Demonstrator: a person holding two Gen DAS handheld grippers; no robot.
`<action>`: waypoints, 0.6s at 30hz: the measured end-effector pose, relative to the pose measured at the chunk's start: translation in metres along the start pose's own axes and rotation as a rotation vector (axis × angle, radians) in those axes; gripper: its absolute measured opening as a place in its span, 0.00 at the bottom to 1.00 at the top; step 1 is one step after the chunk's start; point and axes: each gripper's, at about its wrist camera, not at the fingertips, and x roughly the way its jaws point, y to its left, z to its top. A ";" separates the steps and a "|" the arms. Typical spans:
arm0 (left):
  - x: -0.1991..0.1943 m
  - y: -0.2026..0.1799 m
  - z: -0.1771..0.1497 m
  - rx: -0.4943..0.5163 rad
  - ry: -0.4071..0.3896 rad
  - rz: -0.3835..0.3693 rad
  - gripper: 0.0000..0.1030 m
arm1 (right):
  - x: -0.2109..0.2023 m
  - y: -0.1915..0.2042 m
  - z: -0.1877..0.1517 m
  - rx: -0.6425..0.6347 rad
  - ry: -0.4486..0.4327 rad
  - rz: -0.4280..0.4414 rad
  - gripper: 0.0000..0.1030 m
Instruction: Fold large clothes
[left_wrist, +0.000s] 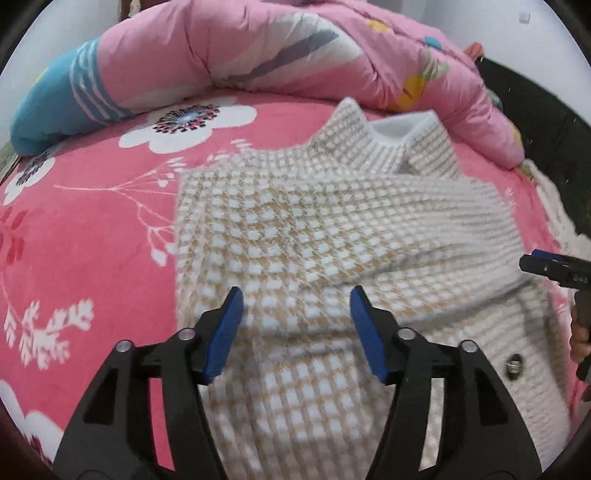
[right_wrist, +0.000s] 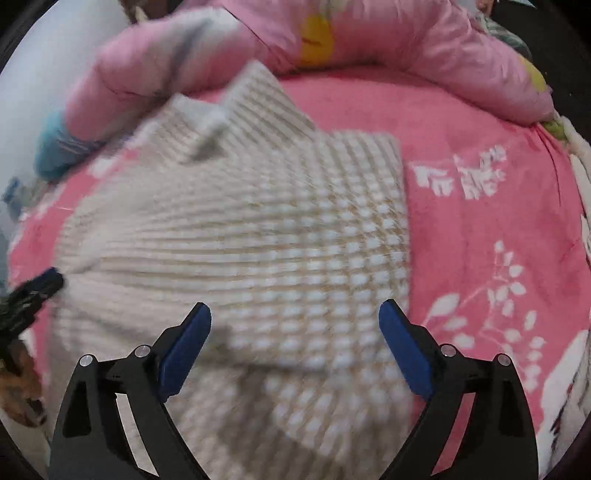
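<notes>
Left gripper (left_wrist: 295, 299): jaws apart, empty | right gripper (right_wrist: 295, 314): jaws wide, empty | checked knit garment (left_wrist: 314, 229): on pink floral bedspread (left_wrist: 92, 229), directly below both grippers, collar at far end, long axis running away | both equally near.

— Garment? 
— The jacket (left_wrist: 295, 229) is thick woven cloth, cream-and-beige check, nubbly and matt; one button (left_wrist: 514, 365) looks like shiny metal.

— Bedding? 
— The bedspread (left_wrist: 92, 236) is plush, fuzzy pink cloth with white flower print, matt. The quilt (left_wrist: 229, 55) is smoother padded cloth, slight sheen.

— Tools? 
— The left gripper (left_wrist: 295, 314) and right gripper (right_wrist: 295, 332): matt black plastic, blue rubbery-looking pads (right_wrist: 406, 350), bright metal pins (left_wrist: 407, 334).
</notes>
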 end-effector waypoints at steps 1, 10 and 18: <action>-0.012 -0.002 -0.004 0.007 -0.012 0.020 0.62 | -0.015 0.007 -0.003 -0.014 -0.022 0.010 0.87; -0.102 -0.027 -0.059 0.066 -0.061 0.067 0.83 | -0.128 0.057 -0.088 -0.161 -0.126 0.066 0.94; -0.152 -0.044 -0.141 0.067 -0.053 0.094 0.89 | -0.150 0.114 -0.187 -0.266 -0.113 0.067 0.94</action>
